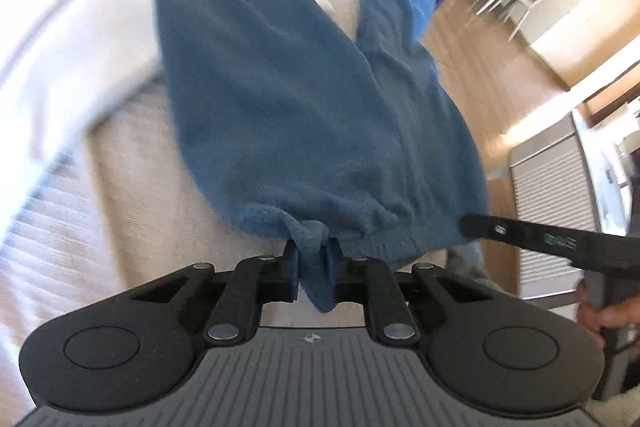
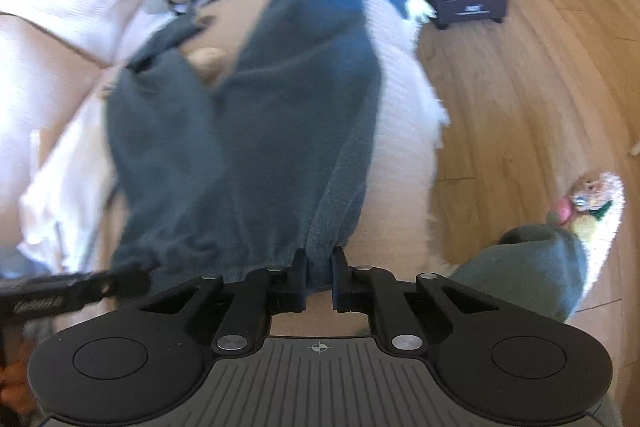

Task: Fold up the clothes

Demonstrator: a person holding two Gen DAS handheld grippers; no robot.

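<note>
Left hand-held gripper (image 1: 313, 263) clamped on blue trousers (image 1: 304, 99) waistband | right hand-held gripper (image 2: 319, 273) likewise

Matte black two-finger grippers on grey ribbed bodies

The left gripper (image 1: 313, 263) and right gripper (image 2: 320, 269) share round black side discs, silver pivot screws and a crosshair mark; beside the right gripper, a grey-green trouser leg (image 2: 532, 275) and fluffy patterned slipper (image 2: 596, 215).
</note>
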